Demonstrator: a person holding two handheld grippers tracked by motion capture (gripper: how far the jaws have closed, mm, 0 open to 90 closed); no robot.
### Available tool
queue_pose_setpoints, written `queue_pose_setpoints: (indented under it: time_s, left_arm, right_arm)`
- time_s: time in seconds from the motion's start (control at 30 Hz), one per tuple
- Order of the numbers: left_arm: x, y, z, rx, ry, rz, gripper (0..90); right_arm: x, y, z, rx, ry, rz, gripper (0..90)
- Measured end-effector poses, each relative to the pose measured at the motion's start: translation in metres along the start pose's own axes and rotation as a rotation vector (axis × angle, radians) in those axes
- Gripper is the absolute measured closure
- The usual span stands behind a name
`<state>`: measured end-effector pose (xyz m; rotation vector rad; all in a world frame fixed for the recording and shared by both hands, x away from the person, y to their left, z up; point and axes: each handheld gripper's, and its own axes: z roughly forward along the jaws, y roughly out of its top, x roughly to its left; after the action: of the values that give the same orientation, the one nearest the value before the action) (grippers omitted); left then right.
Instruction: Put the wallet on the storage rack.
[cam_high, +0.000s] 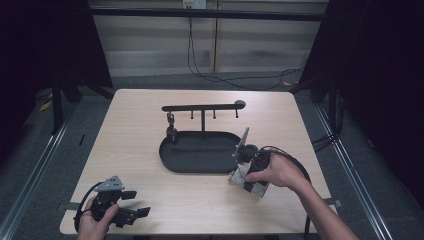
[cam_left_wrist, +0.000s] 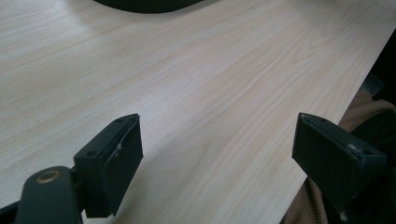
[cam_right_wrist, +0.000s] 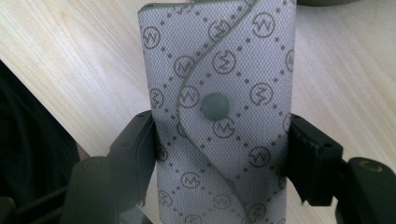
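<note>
Although the right gripper sits close before its own camera, we see the pouch cut off at the bottom edge of the right gripper view, so its lower end stays hidden from us. Its fingers press on the two long sides of the pouch and grip it firmly. The pouch is grey, printed with dotted diamonds and small round emblems, and has a curved flap fastened by a round snap. In that view its long axis runs straight away from the gripper, with the far end pointing toward the dark tray whose edge shows at the top.

From the high view, we find the pouch mostly covered by the right hand and the gripper's body, so only a pale corner of it shows. It lies at the right front of the counter, just beside the near right rim of the tray, with its visible end toward the tray's right end. Whether it rests on the counter or is lifted off it we cannot tell.

On the tray stands a rack with small hooks, and a small dark thing, too small to make out, hangs from the left one.

The left gripper waits at the front left, fingers wide apart over bare wood with nothing between them.
</note>
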<state>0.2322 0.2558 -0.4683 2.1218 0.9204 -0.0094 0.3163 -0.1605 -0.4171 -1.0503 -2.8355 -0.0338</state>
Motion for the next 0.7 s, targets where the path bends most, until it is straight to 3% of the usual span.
queue_pose_setpoints:
  time_s: [0.2,0.7]
  left_arm:
    - [-0.003,0.001,0.001,-0.005,-0.007,0.014,16.1]
    - [-0.002,0.001,0.001,-0.003,-0.004,0.012,16.1]
  right_arm:
    - [0.000,0.003,-0.006,0.008,-0.002,-0.003,32.8]
    - [-0.003,0.007,-0.020,-0.034,-0.001,-0.009,32.8]
